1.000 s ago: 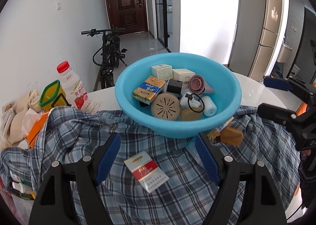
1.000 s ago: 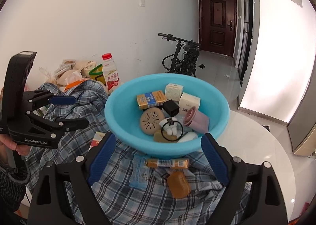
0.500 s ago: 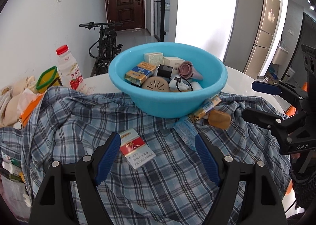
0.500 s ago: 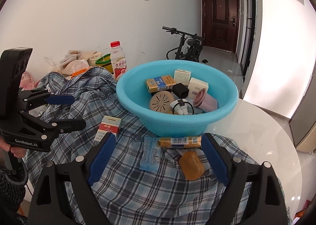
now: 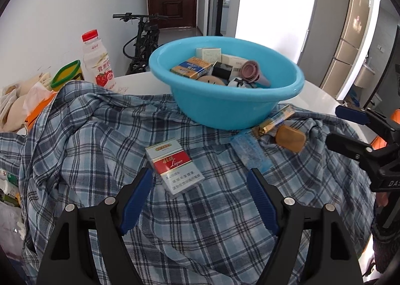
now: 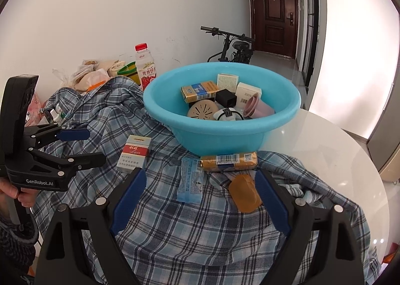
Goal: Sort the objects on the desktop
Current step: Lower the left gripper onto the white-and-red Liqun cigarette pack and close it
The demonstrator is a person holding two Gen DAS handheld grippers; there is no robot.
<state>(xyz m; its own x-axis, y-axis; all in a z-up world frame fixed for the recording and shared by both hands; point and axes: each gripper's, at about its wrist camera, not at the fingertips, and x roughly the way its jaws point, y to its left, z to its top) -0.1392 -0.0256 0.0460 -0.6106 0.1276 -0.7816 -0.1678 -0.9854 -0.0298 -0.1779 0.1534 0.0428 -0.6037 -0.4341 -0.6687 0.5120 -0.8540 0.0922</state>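
Left gripper [image 5: 200, 180]: jaws wide, empty, cigarette pack [image 5: 175, 165] between tips, lower centre.
Right gripper [image 6: 200, 182]: wide, empty.
Basin [image 6: 220, 135]: centre.

left gripper [image 5: 200, 175]: has come down and closer over the plaid shirt [image 5: 100, 150], jaws as wide as before.
cigarette pack [image 5: 173, 165]: was ahead of the left fingertips, now lies between them, untouched.
right gripper [image 6: 200, 177]: has sunk toward the shirt.
brown soap bar [image 6: 245, 193]: now just beside the right gripper's right finger.
blue basin [image 6: 217, 135]: seen from a lower angle, less of its contents showing.
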